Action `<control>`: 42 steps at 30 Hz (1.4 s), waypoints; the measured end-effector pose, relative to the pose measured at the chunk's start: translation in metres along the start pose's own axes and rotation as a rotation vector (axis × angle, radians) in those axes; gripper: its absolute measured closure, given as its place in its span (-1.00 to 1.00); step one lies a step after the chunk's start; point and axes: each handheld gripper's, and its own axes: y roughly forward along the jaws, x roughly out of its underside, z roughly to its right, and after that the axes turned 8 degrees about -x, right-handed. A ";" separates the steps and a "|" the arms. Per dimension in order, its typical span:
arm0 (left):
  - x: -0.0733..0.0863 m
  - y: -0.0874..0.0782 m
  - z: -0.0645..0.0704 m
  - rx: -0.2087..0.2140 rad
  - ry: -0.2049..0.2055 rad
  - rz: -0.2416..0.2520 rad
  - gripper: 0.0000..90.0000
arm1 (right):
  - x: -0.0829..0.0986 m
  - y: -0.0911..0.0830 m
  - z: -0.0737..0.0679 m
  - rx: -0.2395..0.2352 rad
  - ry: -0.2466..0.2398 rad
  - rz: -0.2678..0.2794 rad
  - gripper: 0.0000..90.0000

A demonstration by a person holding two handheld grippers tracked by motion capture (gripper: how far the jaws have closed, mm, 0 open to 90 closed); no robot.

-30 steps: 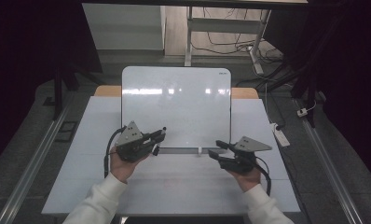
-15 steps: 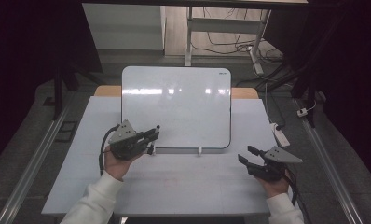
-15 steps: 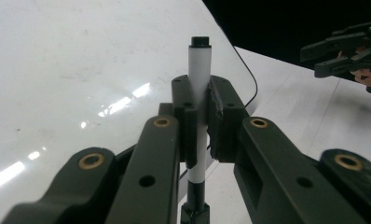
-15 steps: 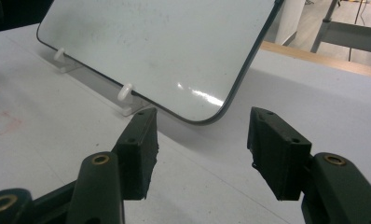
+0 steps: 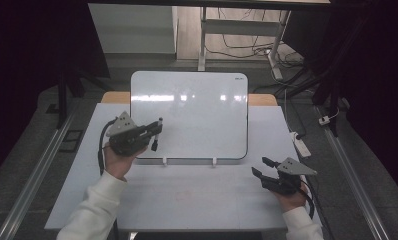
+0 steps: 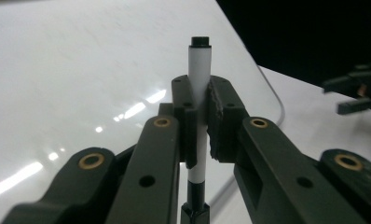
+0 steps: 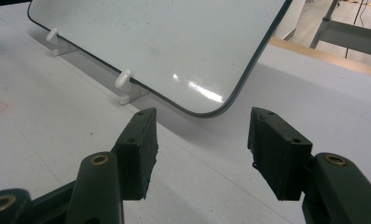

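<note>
Two grippers noted: my left gripper (image 5: 154,134) pinches the marker (image 6: 200,100) upright beside the whiteboard (image 5: 197,115); right gripper (image 5: 259,167) spread, farther off.

A lab or workshop: loose cables (image 5: 247,47) on the floor, metal desk legs (image 5: 203,37), a power strip (image 5: 301,145).

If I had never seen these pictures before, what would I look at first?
Probably the big shiny white rectangular whiteboard, propped at a slant on small white clips in the middle of the pale grey table. Next, the left gripper at the board's left edge, its black fingers shut on a slim white marker pen with black ends. The right gripper sits open near the board's lower right corner, holding nothing.
</note>
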 end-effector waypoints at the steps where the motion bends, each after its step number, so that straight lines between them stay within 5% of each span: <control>1: -0.006 0.002 -0.005 -0.015 0.003 -0.003 0.82 | 0.001 0.001 0.000 -0.001 0.000 -0.004 -0.06; 15: -0.052 0.033 -0.055 -0.151 0.022 -0.095 0.82 | 0.004 0.003 0.000 0.004 -0.004 -0.022 -0.06; 32: -0.066 0.067 -0.103 -0.296 0.028 -0.279 0.82 | 0.007 0.007 0.001 0.015 -0.005 -0.049 -0.06; 42: -0.067 0.091 -0.110 -0.323 0.044 -0.313 0.81 | 0.008 0.007 0.003 0.022 -0.006 -0.049 -0.06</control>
